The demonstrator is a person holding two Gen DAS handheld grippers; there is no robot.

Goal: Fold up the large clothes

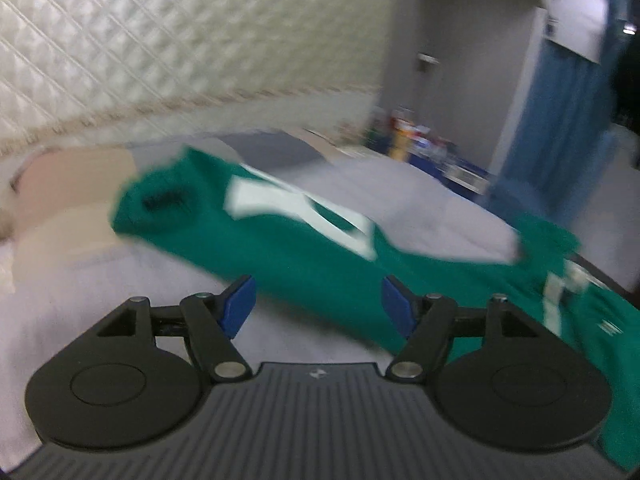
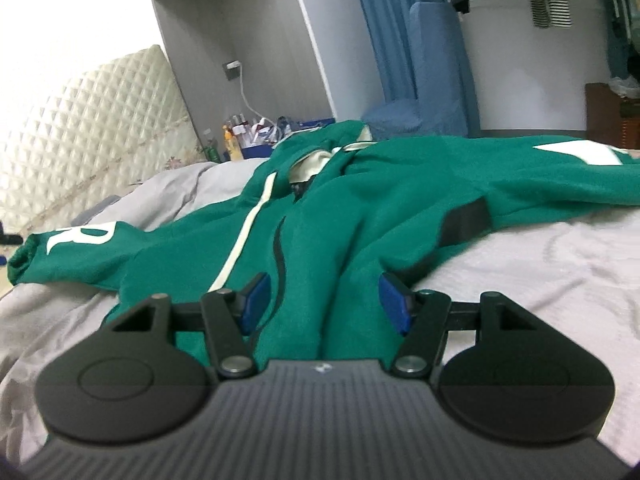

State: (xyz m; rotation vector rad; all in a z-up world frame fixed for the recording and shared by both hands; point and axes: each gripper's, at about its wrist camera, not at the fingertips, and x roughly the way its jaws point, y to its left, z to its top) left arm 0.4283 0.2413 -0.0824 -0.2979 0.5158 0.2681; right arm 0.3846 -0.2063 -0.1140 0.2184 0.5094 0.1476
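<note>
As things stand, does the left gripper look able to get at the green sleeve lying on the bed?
Probably yes. The left gripper is open with nothing between its fingers, and the green sleeve lies flat on the grey bedsheet just ahead, with nothing over it. The picture is blurred, so the gap is hard to judge.

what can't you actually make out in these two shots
- Left wrist view: motion blur smears the white lettering on the green sleeve; unreadable.
- Right wrist view: the right tool and its body cover the green hoodie hem.
- Right wrist view: bottles beside the bed too small to identify.
</note>
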